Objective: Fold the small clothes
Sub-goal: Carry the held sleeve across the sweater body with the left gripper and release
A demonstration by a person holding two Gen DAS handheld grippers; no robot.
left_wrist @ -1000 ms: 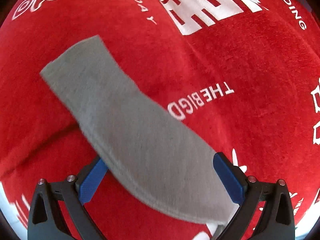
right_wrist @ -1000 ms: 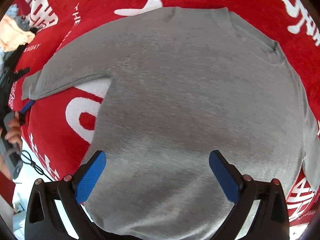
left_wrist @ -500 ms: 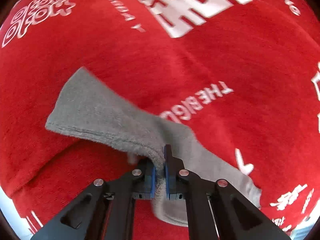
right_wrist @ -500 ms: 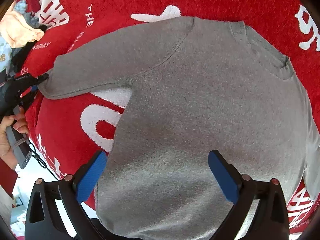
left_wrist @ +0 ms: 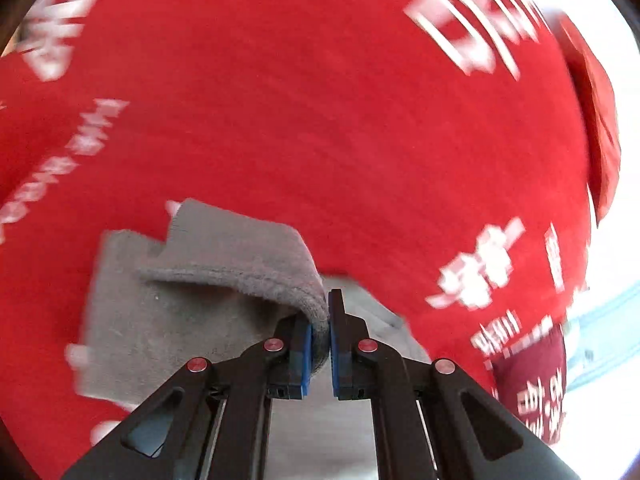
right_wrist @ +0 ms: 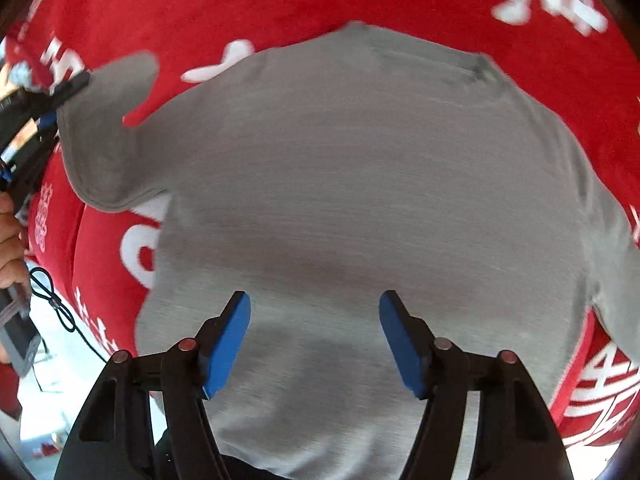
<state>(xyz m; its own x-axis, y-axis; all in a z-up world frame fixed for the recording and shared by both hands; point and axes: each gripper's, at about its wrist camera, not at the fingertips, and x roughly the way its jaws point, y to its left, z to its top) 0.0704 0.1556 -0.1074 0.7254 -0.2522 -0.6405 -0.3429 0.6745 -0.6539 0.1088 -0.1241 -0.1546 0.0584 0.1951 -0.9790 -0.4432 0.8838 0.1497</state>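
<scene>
Left gripper (left_wrist: pixel 319 330): a second ago its jaws stood wide around the sleeve (left_wrist: pixel 240 256), which lay flat on the red cloth (left_wrist: pixel 320 120). Now they are clamped tight on the sleeve's edge near the cuff, and the sleeve is off the cloth and curling over itself. In the right wrist view the same left gripper (right_wrist: pixel 68 88) sits at the far left with the sleeve end raised and bent up, no longer stretched out toward the cloth's left edge. The person's hand (right_wrist: pixel 10 248) is on its handle. View is motion-blurred.

My read: first fold has started, sleeve being brought in across the sweater body.

Sweater (right_wrist: pixel 360 180): grey, spread flat over the middle of the red cloth, neck toward the far edge, hem toward the near edge under the right gripper. Other sleeve runs off toward the right edge, flat as far as I can tell.

Right gripper (right_wrist: pixel 315 344): above the lower body of the sweater, pointing steeply down. Jaws were at full spread half a second ago; they are closing now, with a clear gap left. Fabric lies below them, but nothing is pinched.

Likely it is about to pin or pinch the hem area while the left lays the sleeve over.
</scene>
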